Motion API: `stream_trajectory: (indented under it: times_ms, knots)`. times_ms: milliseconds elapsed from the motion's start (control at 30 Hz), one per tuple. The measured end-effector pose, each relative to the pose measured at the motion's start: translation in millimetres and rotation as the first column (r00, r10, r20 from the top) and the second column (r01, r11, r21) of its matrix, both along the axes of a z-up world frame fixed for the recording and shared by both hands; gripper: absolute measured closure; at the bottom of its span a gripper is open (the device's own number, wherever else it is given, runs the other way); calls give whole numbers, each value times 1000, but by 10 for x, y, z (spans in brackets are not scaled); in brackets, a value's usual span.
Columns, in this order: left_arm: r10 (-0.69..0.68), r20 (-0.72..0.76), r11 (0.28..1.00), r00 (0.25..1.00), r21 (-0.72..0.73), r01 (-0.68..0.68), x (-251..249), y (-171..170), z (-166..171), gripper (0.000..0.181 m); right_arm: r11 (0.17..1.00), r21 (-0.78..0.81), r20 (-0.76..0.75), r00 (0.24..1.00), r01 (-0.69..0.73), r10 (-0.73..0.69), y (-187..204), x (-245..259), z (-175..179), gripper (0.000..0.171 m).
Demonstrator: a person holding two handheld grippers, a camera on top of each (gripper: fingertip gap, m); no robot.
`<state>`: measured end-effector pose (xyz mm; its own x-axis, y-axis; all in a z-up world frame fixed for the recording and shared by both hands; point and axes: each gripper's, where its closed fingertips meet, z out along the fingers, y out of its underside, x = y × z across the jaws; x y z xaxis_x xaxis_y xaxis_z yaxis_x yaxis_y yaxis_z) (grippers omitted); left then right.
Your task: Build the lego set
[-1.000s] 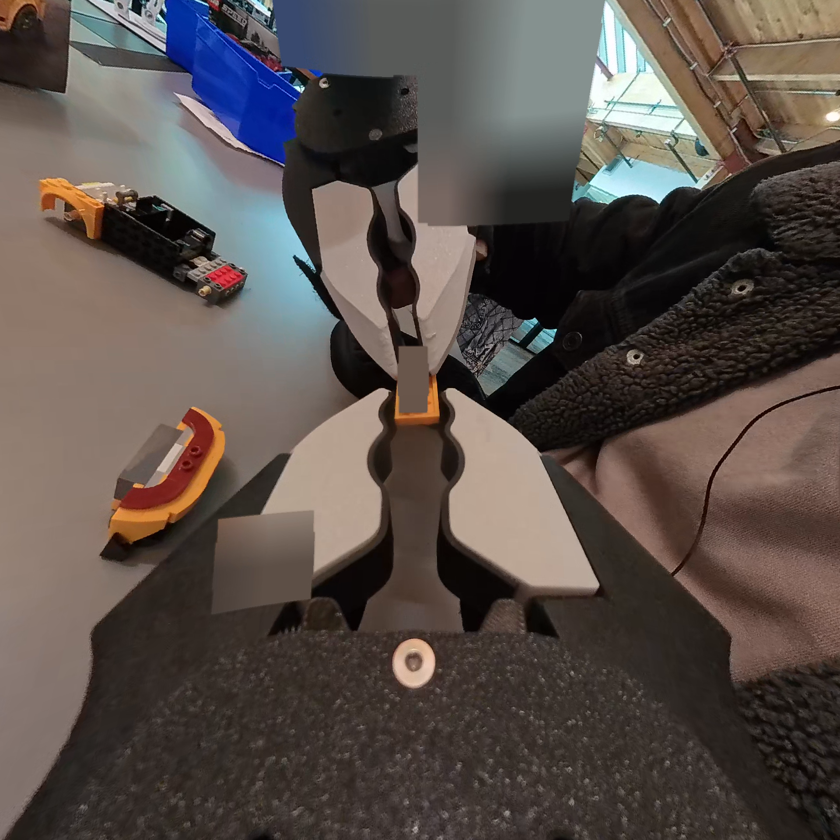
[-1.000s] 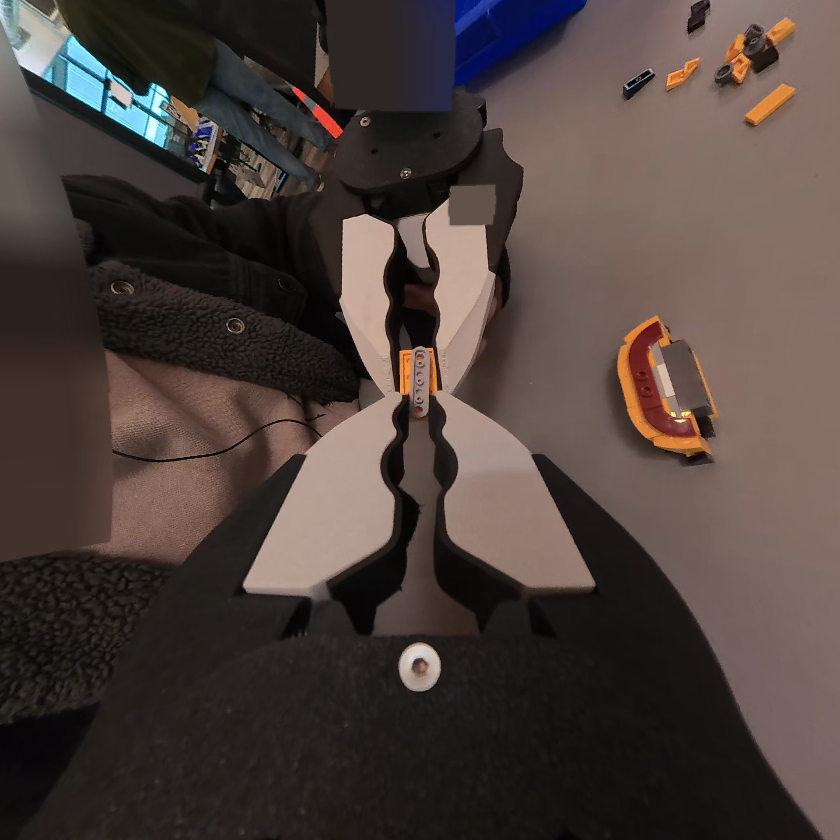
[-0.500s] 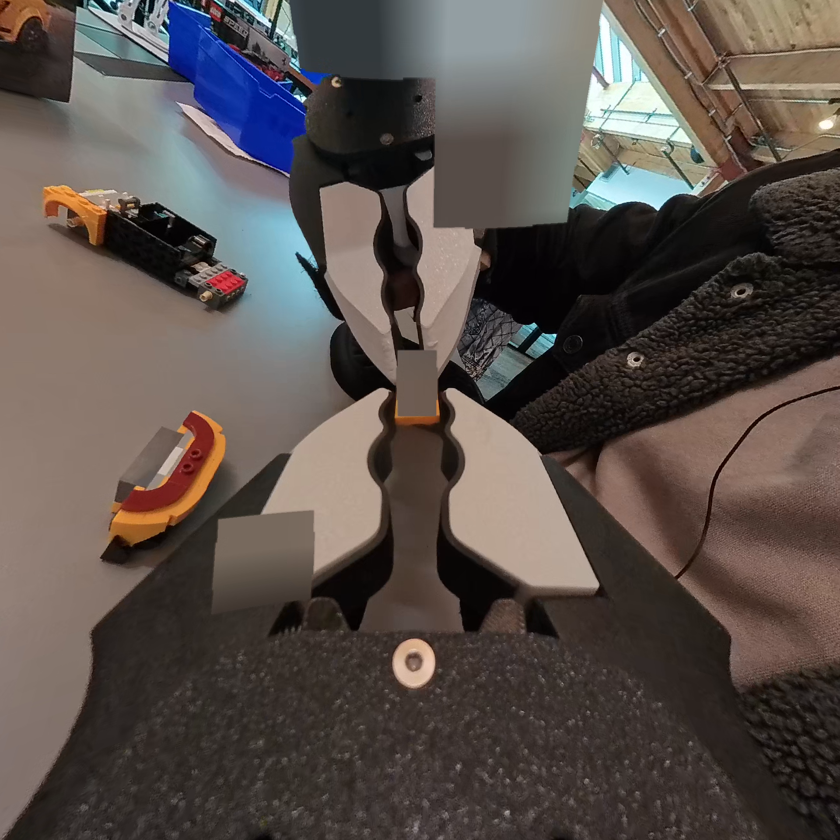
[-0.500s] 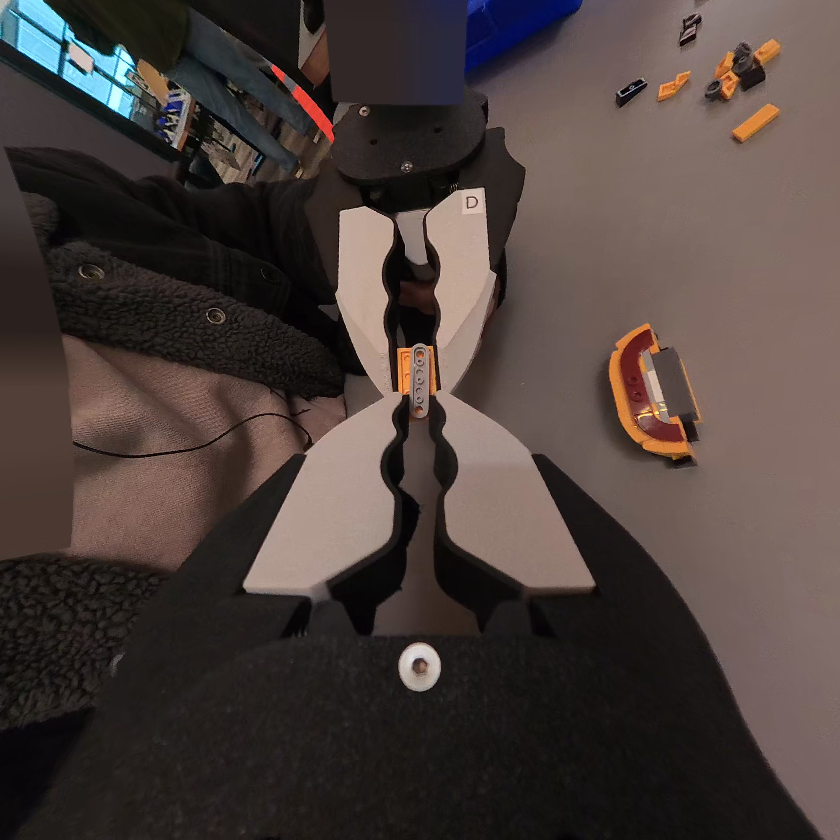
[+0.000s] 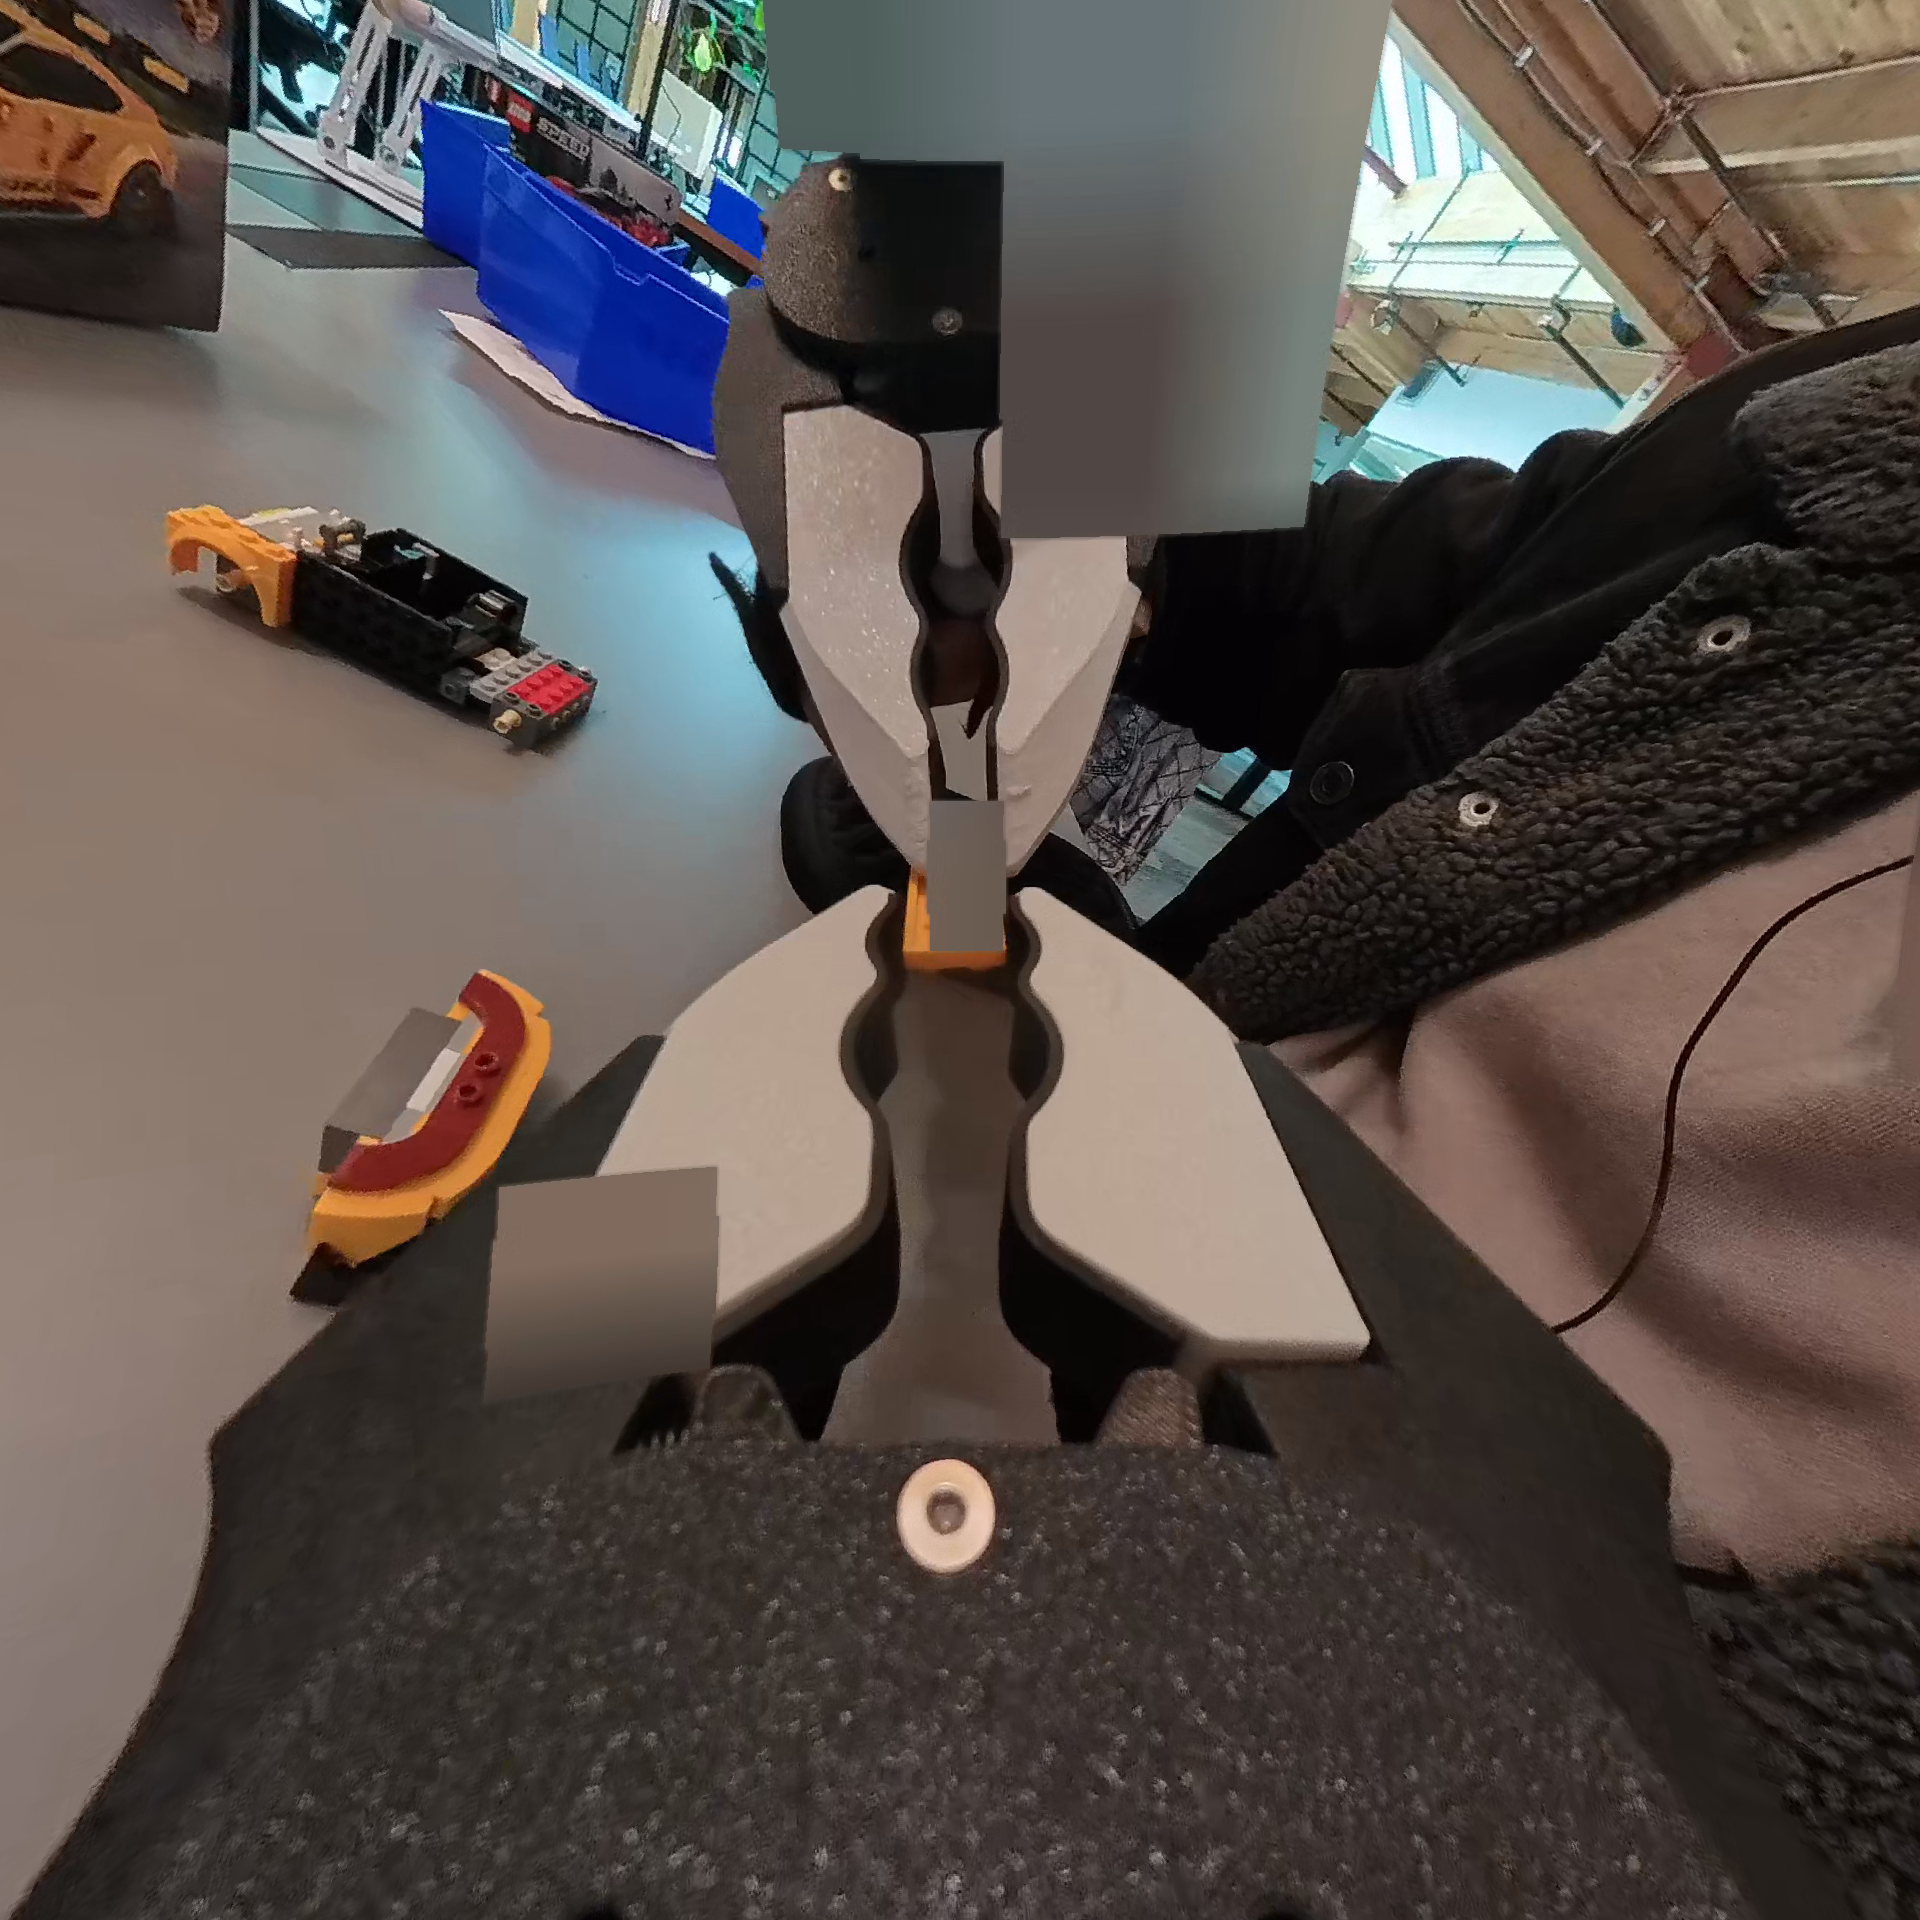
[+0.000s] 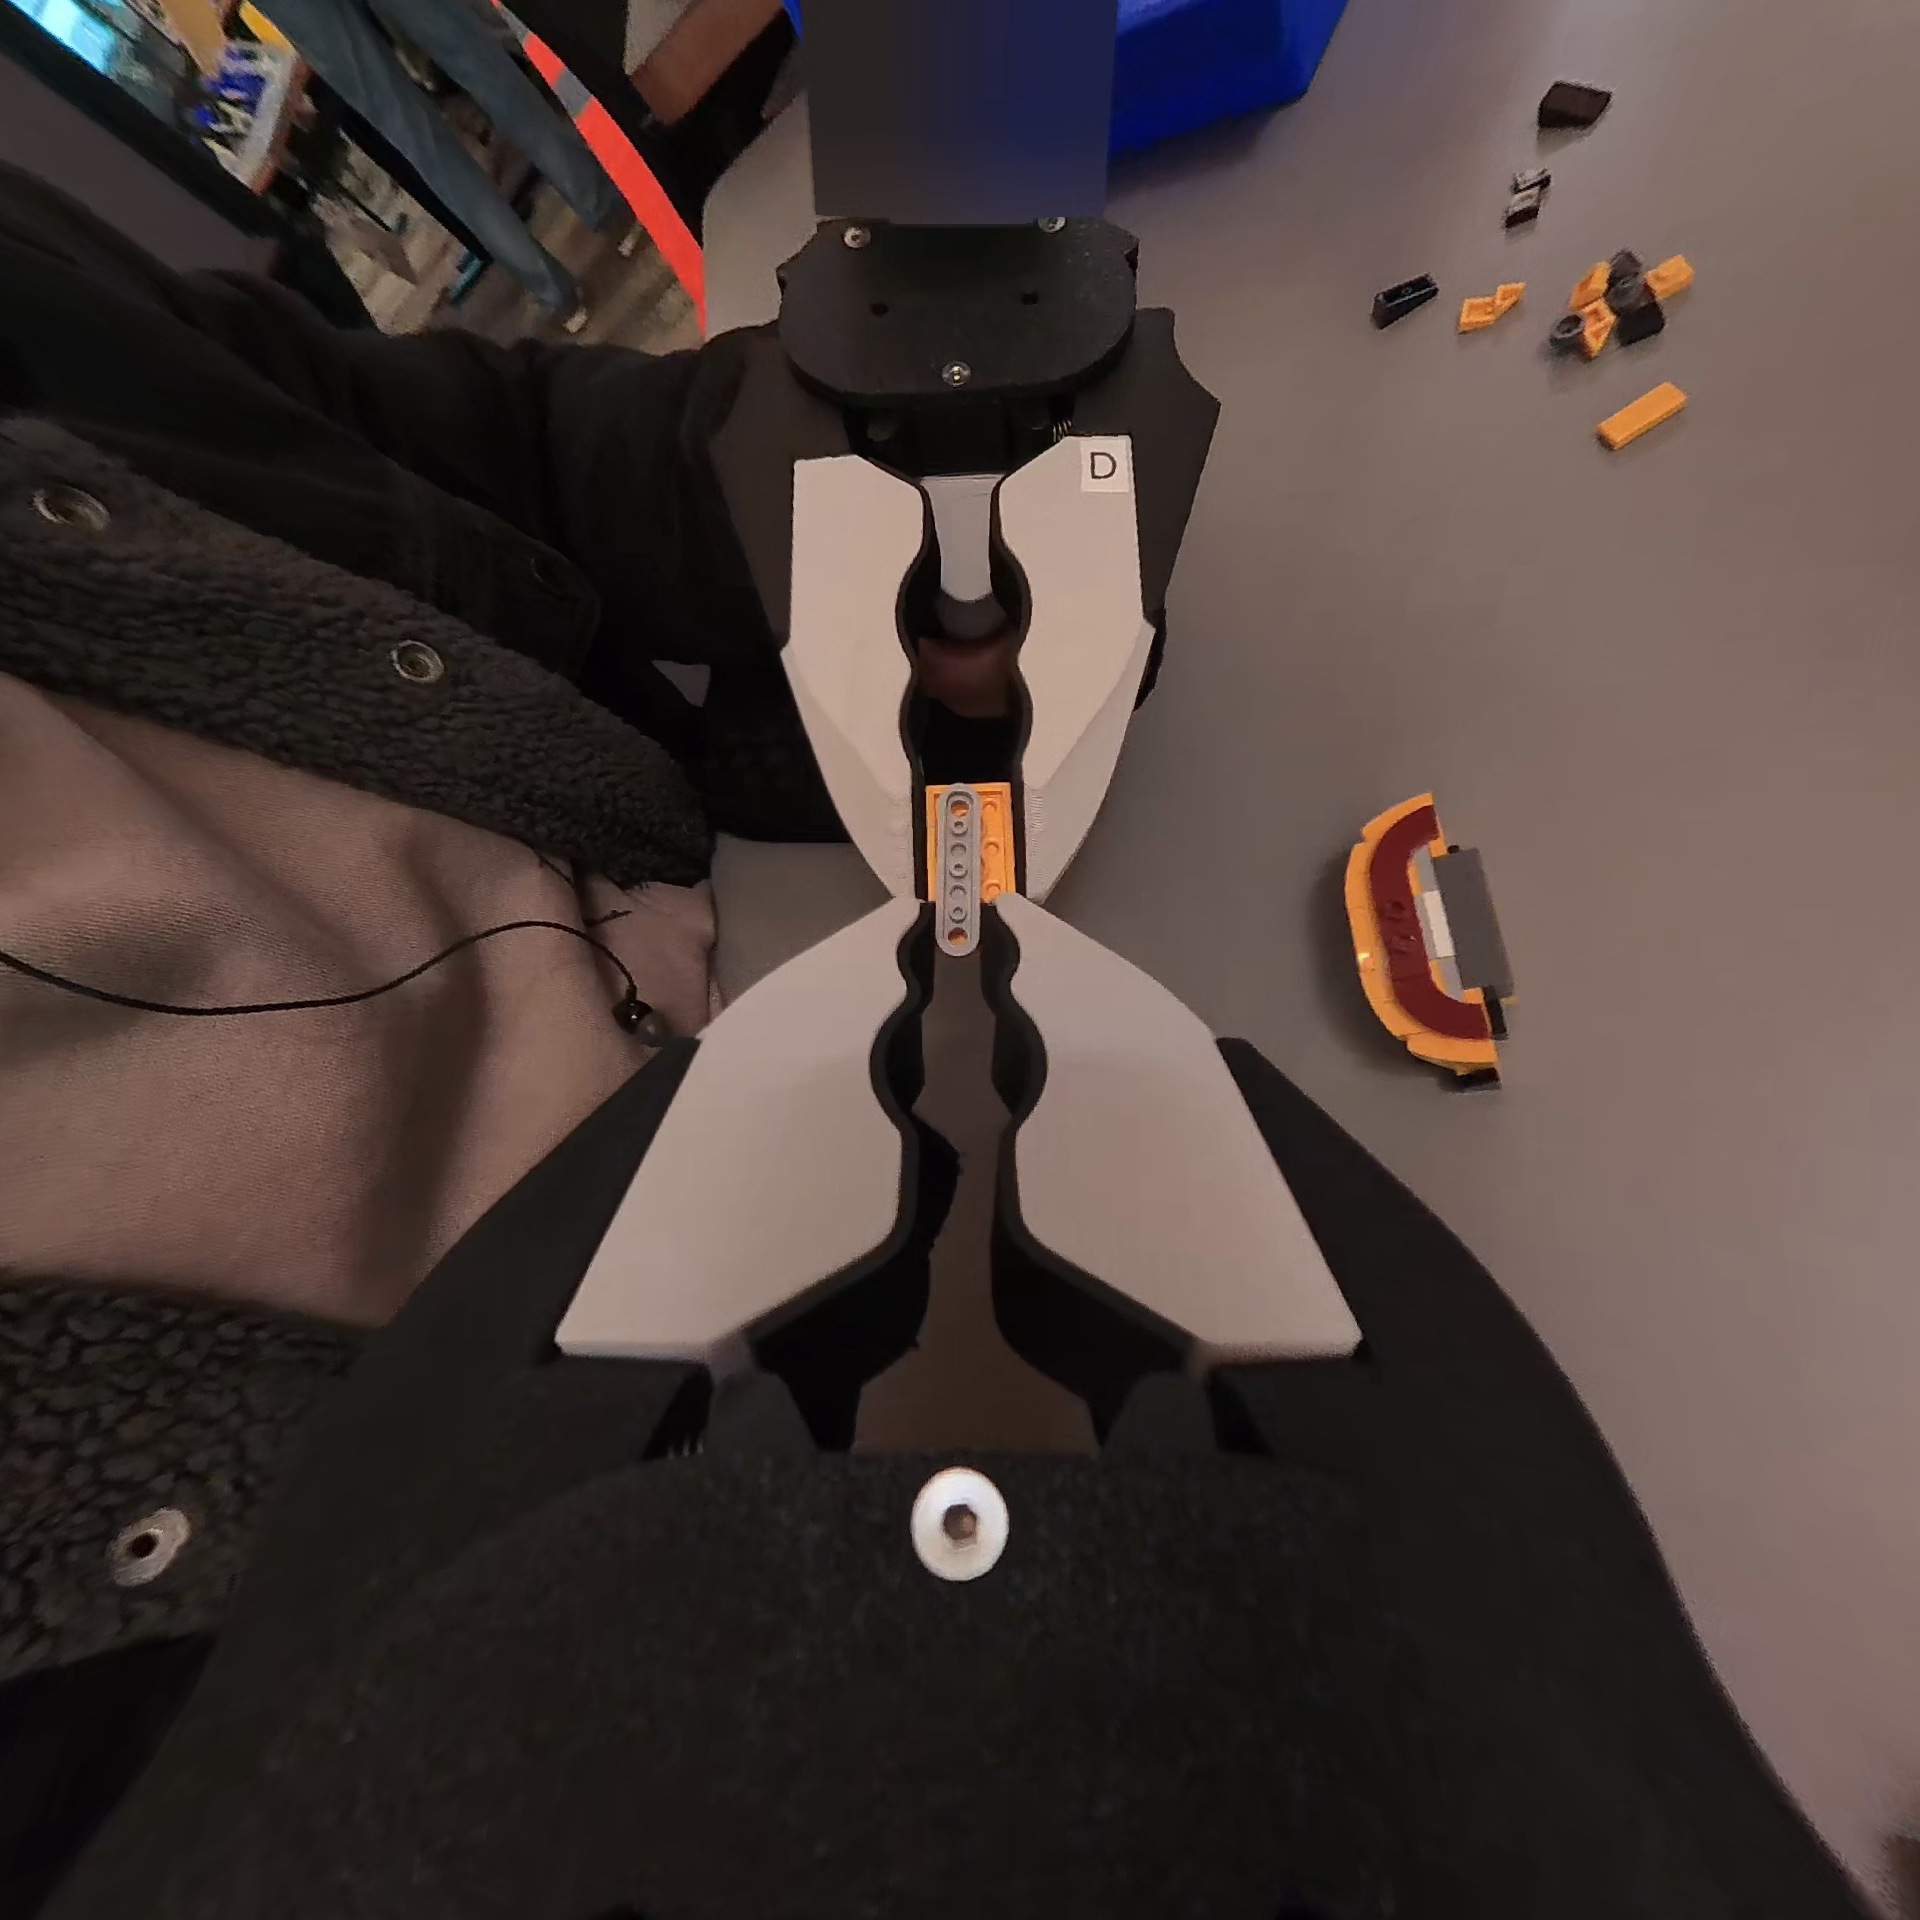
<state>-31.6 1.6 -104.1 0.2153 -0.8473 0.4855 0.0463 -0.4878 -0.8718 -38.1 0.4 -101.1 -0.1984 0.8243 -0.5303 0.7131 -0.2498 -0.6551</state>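
Observation:
My left gripper (image 5: 951, 914) is shut on a small orange plate (image 5: 948, 952), held in the air over the table edge. My right gripper (image 6: 958, 916) faces it tip to tip and is shut on the end of a thin grey beam with holes (image 6: 957, 862). The beam lies flat along the orange plate (image 6: 995, 842), which sits between the left gripper's fingers (image 6: 862, 675). In the left wrist view the right gripper's fingers (image 5: 852, 582) come in from above. How firmly the beam is seated on the plate I cannot tell.
On the grey table (image 5: 208, 883) lie a black car chassis with an orange arch (image 5: 395, 613) and a curved orange-and-dark-red fender piece (image 5: 436, 1122) (image 6: 1434, 935). Several loose small pieces (image 6: 1600, 312) and an orange tile (image 6: 1642, 416) lie farther off. Blue bins (image 5: 592, 281) stand behind. A person's coat (image 5: 1558, 831) is close by. Both grippers' tips are close together, under 4 cm apart. Both grippers' tips are roughly 20 cm from the orange tile (image 6: 1642, 416).
Both grippers stay shut and tip to tip. The joined pair has shifted and tilted a little over the table; the beam still lies on the plate.

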Motion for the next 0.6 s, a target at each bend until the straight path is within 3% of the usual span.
stream_trajectory:
  times_ms: [600]
  knots:
    - [39,-19,961,999,274,-32,27,-71,145,164,957,274,-75,990,-95,120,-73,23,128,163]
